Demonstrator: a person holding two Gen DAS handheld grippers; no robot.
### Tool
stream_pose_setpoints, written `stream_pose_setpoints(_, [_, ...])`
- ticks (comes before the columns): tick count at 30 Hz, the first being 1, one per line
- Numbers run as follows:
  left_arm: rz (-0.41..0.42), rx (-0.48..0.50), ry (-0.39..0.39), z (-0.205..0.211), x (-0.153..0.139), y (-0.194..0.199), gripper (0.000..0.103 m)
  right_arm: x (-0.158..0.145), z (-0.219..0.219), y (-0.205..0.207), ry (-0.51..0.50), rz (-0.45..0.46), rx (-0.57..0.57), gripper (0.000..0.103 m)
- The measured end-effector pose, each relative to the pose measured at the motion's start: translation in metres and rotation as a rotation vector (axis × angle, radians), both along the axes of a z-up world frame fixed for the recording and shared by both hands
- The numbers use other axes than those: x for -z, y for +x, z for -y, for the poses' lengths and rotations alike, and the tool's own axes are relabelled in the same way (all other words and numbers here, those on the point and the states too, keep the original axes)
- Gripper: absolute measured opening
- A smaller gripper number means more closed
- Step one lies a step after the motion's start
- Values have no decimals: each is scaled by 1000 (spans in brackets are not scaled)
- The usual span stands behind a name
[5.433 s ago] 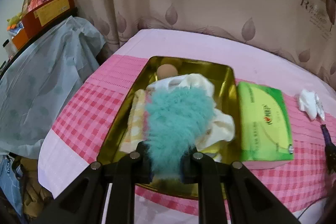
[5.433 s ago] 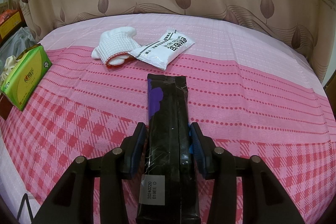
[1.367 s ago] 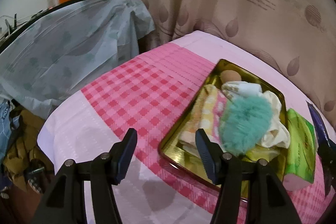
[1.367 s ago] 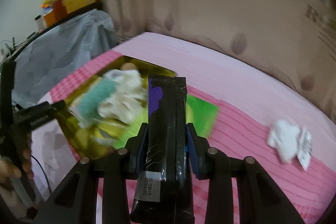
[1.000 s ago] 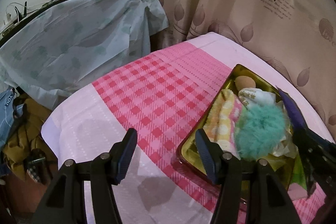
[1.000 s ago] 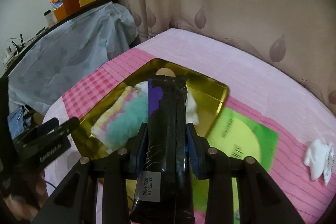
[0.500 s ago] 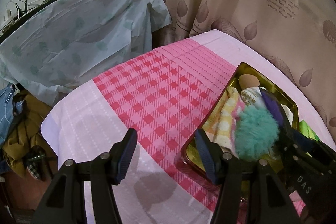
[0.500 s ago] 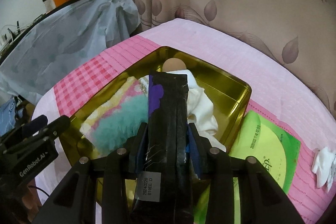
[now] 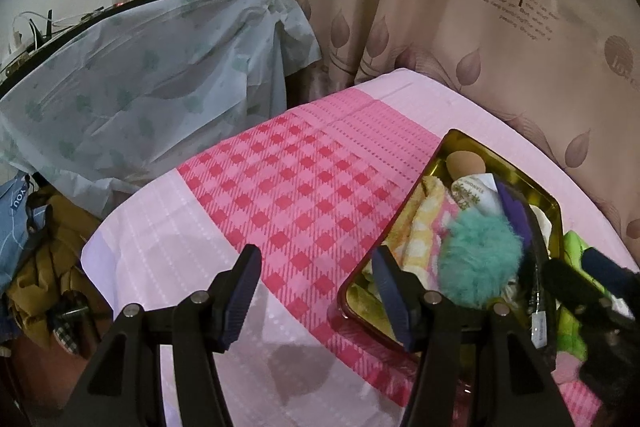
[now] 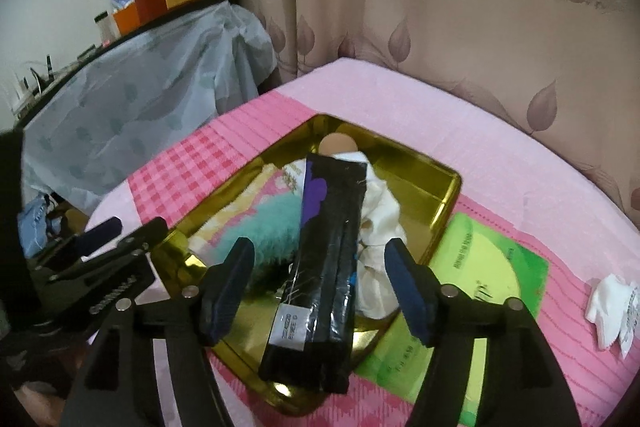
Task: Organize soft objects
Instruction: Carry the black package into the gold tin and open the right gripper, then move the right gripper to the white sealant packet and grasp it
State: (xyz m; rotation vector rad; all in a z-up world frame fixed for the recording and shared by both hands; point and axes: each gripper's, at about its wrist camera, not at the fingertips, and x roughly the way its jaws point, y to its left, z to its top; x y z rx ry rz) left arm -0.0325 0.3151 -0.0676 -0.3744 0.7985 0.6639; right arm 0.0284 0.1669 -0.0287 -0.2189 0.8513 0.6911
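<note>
Here the right gripper (image 10: 318,281) has just been opening, its fingers apart and clear of the black foil pouch (image 10: 324,259), which, light, slick and crinkly, lies over the gold tray (image 10: 448,195) and seems best pinched across its narrow sides.

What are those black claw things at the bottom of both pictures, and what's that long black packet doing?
They are grabbers a person holds, one per hand, each with a camera looking along its fingers. The left gripper is open and empty above the pink cloth. The right gripper has just been opening: its pads stand clear of the black packet, which lies on soft things in the gold tray: a teal pompom and white cloth. A green tissue pack sits beside the tray.
</note>
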Motion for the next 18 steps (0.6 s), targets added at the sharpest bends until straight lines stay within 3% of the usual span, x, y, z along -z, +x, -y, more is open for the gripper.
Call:
stream_pose_setpoints(5, [-4,6,11,2,0,1,59,-16,27,-4,34,22,37,70])
stream_pose_setpoints(9, [-4,7,23,4,-1,1,59,-16,63,0,5,59,98,70])
stream_pose_setpoints(18, [-14,26,59,12,0,3,59,17,202,40,-93,21,403,69])
